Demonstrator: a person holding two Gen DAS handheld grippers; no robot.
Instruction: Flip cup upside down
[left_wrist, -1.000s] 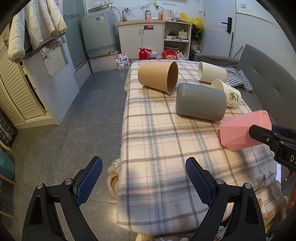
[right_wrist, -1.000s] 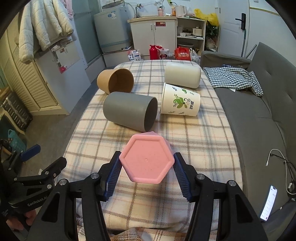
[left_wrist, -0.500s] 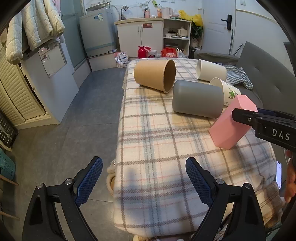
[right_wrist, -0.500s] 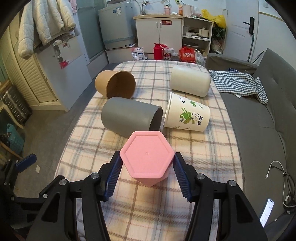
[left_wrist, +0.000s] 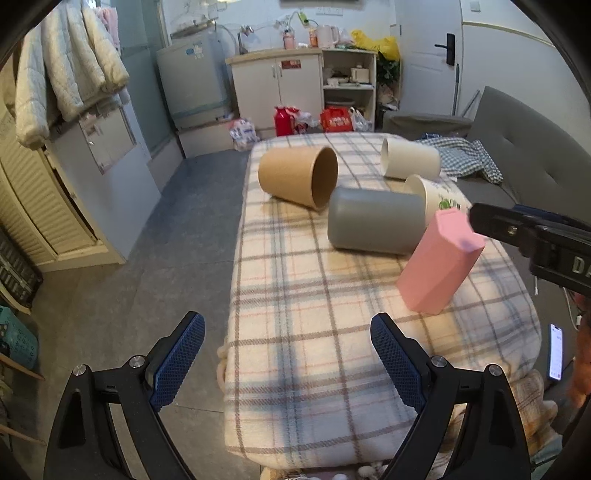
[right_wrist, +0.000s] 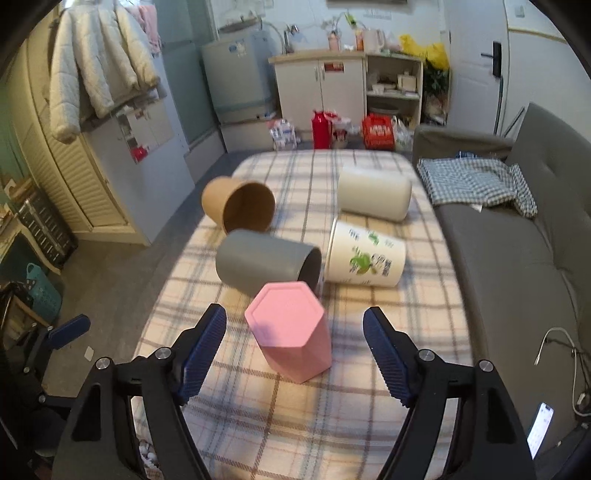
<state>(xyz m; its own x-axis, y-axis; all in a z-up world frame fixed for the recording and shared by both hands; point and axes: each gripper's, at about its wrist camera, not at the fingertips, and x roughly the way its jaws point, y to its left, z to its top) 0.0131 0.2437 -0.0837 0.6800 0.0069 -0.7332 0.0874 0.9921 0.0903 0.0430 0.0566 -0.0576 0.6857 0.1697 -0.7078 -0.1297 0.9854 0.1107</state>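
Plaid cloth covers the table (right_wrist: 424, 332), and the pink cup (right_wrist: 290, 334) now stands upside down near its front edge, base up, just in front of the grey cup (right_wrist: 266, 264). Half a second ago the right tongs (right_wrist: 295, 345) were closed on it; now their jaws are wide apart and touch nothing, so the flip looks finished. The left tongs (left_wrist: 288, 360) stay open and empty, near the front left corner.
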